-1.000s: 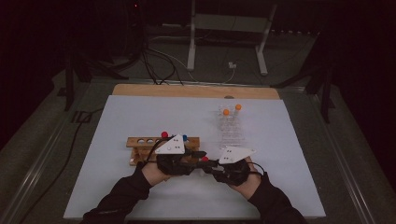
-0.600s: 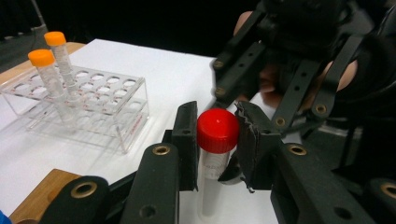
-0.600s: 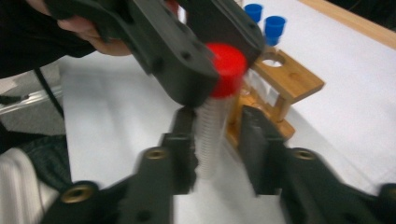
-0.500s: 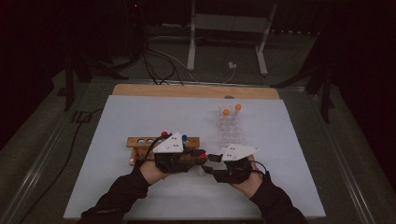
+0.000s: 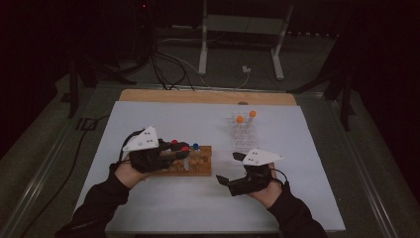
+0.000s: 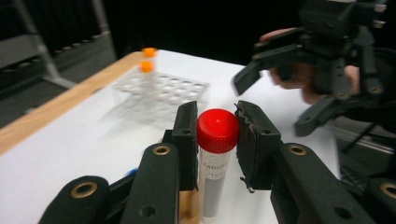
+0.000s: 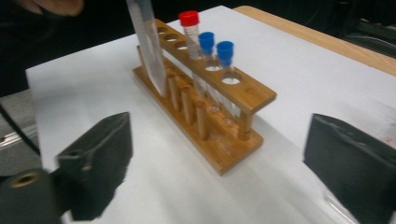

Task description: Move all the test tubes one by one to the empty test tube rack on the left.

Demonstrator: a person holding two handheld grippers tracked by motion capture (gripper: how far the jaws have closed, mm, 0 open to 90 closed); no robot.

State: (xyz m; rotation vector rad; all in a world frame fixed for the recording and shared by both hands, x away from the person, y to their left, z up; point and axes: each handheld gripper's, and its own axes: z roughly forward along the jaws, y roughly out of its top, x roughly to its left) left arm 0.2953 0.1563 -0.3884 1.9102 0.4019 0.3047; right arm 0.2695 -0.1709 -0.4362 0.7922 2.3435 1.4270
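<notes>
My left gripper [image 5: 182, 153] is shut on a clear tube with a red cap [image 5: 184, 148], held upright over the front of the wooden rack [image 5: 198, 168]. In the left gripper view both pads of the left gripper [image 6: 214, 114] press on the red-capped tube [image 6: 212, 177] just below its cap. My right gripper [image 5: 230, 168] sits to the right of the rack. Its jaws have just been opening and now stand wide, open with nothing between them [image 7: 219, 163]. The wooden rack [image 7: 233, 149] holds a red-capped tube [image 7: 189, 19] and two blue-capped tubes [image 7: 206, 41].
A clear plastic rack [image 5: 243, 135] with two orange-capped tubes [image 5: 240, 119] stands behind the right gripper on the white table sheet [image 5: 198, 208]. A wooden board edge [image 5: 198, 96] runs along the back. Bare sheet lies at the front and far left.
The two grippers were close together; the right gripper's jaws have opened and the left gripper has drawn away to the left and upward with the red-capped tube.
</notes>
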